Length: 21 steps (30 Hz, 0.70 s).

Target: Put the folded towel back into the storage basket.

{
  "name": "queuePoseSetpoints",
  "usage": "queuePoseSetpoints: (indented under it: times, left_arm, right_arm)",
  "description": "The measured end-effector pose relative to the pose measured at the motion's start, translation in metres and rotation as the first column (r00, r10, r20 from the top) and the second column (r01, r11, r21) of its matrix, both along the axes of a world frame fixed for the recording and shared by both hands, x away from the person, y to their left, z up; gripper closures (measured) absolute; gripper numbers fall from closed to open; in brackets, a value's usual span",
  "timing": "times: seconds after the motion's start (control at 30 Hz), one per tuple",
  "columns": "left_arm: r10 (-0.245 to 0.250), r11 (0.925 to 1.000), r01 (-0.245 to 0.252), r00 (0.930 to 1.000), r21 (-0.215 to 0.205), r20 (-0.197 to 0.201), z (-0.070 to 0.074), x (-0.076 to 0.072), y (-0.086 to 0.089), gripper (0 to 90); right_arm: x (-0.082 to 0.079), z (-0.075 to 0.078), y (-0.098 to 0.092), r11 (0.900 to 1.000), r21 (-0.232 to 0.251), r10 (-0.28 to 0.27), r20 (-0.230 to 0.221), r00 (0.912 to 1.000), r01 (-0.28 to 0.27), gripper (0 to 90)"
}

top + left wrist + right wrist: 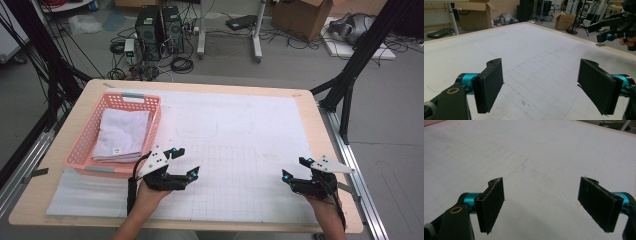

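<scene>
Towel (122,135) lies folded flat in pink basket (87,145) at table's left, long axis running away from the person. Left gripper (184,162) nearer, just right of basket, jaws spread, empty; right gripper (296,169) well apart, likewise spread and empty.

no text can be read; a small tag on the towel (118,150) is too blurred to make out.
</scene>
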<state>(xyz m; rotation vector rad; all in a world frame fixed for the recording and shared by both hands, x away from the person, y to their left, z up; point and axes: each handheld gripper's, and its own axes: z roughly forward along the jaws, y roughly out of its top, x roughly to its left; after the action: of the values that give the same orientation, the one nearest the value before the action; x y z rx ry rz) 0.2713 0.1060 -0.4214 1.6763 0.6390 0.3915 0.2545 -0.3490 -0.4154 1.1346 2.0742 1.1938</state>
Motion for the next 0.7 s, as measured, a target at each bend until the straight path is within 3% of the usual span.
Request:
queuePoseSetpoints:
  times: [0.33, 0.7]
  left_arm:
    - [-0.017, 0.9996, 0.018, 0.9993, 0.023, -0.033, -0.013, 0.001, -0.007, 20.9]
    - [-0.005, 0.9995, 0.006, 0.9991, 0.031, -0.042, -0.017, 0.005, -0.005, 21.1]
  right_arm:
    - [0.001, 0.0, 0.002, 1.0, -0.002, -0.003, 0.0, 1.0, 0.003, 20.1]
    - [0.002, -0.002, 0.003, 1.0, -0.003, 0.0, -0.003, 1.0, 0.0, 20.1]
